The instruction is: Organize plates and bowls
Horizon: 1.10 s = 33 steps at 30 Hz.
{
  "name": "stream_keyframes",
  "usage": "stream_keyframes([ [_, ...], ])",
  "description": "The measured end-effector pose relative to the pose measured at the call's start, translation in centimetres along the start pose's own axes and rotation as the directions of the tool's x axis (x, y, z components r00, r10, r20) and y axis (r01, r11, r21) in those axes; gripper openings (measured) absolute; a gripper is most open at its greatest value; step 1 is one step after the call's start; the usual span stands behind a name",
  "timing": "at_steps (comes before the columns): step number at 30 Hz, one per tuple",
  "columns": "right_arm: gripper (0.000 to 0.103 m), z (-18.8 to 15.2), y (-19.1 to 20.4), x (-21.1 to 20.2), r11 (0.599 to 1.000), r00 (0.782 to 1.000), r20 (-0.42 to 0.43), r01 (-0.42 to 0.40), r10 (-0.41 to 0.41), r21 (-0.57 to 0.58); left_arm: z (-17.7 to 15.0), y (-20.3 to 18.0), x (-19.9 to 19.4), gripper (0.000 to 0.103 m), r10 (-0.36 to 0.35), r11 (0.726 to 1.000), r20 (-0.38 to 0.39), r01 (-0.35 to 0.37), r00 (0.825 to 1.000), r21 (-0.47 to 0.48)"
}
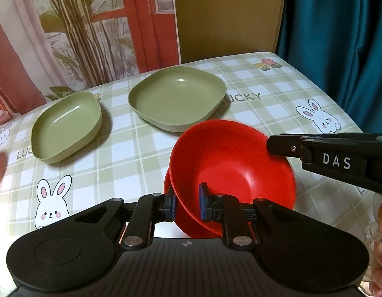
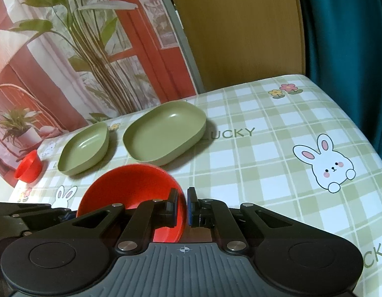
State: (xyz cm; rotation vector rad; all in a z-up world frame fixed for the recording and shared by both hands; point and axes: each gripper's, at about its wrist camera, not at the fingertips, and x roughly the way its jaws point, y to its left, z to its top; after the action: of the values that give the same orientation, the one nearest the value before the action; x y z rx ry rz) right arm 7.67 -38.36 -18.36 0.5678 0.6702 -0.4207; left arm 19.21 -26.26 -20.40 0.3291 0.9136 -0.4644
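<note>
Two glossy red bowls [image 1: 230, 158] nested, upper tilted, rims unchipped.

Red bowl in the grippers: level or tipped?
Tipped. The red bowl is held by its rim in both grippers, its opening slanting toward the green dishes.

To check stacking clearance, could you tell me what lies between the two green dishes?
Nothing but bare checked tablecloth separates the smaller green dish and the larger green dish; both wrist views show it.

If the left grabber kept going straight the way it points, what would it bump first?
The left gripper is already clamped on the red bowl's rim, so pushing on meets that bowl's inside first. Beyond it sits the larger green dish, though depth is hard to judge.
</note>
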Motion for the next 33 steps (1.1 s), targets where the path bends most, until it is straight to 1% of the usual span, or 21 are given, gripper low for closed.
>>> stream_keyframes([
  [6,0.01,-0.1,0.1,-0.2,1.0,1.0,0.002,0.021,-0.021,-0.008,0.0,-0.1,-0.2,0.036,-0.02,1.0,0.014,0.021,1.0,-0.007],
  [8,0.012,-0.2,0.2,-0.4,1.0,1.0,0.005,0.028,-0.028,-0.011,0.0,-0.3,-0.4,0.044,-0.012,1.0,0.024,0.012,1.0,0.0],
  [10,0.014,-0.2,0.3,-0.5,0.999,0.999,0.01,0.034,-0.034,-0.012,0.0,-0.3,-0.5,0.047,-0.001,1.0,0.031,0.001,1.0,0.003],
  [19,0.015,-0.1,0.5,-1.1,0.999,0.999,0.025,0.048,-0.048,-0.016,0.2,0.6,-1.2,0.047,0.014,0.999,0.064,-0.011,0.998,-0.042],
  [33,0.016,0.2,2.0,-2.8,0.998,0.997,0.06,0.057,-0.055,-0.036,0.0,2.0,-3.3,0.047,0.024,0.997,0.117,-0.016,0.993,-0.069],
])
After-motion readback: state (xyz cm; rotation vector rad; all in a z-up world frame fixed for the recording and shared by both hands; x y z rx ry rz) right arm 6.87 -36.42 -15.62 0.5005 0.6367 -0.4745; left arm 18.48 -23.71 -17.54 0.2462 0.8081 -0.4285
